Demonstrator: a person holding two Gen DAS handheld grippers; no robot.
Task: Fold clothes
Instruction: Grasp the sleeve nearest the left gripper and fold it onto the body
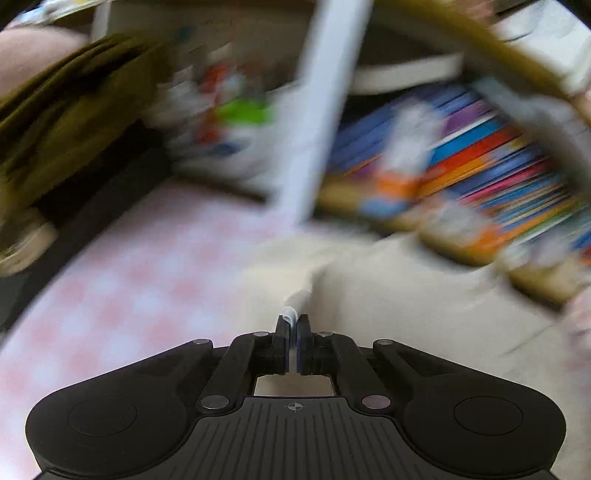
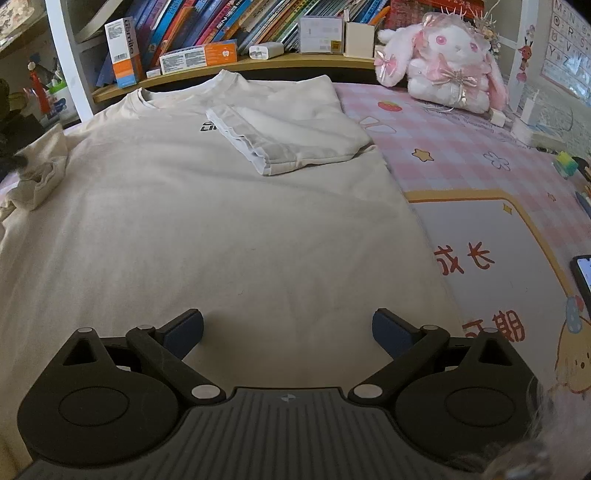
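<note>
My left gripper (image 1: 293,325) has its fingers (image 1: 282,328) clenched on a thin fold of the cream T-shirt (image 1: 406,314), a pale hem edge poking out just ahead of the tips; the cloth rises to the pinch and spreads away ahead and to the right of them. That whole view is smeared with blur, so beyond the fingers I make out only the pink checked desk mat (image 1: 129,295) to the left, a white upright post (image 1: 317,122) straight ahead and a slanted row of bright books (image 1: 480,155) to the right of it. My right gripper (image 2: 288,328) hovers with its fingers (image 2: 184,330) spread wide and released, nothing between them, over the lower body of the T-shirt (image 2: 221,229), which lies flat and face up on the desk. Far ahead of these fingers lies the collar (image 2: 177,92), and one sleeve (image 2: 295,136) is folded in over the chest, partly covering a small dark print (image 2: 207,126). The other sleeve (image 2: 40,173) lies bunched far to the left. To the right of the fingers is the pink cartoon desk mat (image 2: 480,173), with a white and pink plush rabbit (image 2: 447,62) at its far edge, and a shelf of books (image 2: 229,26) and boxes beyond the collar.
</note>
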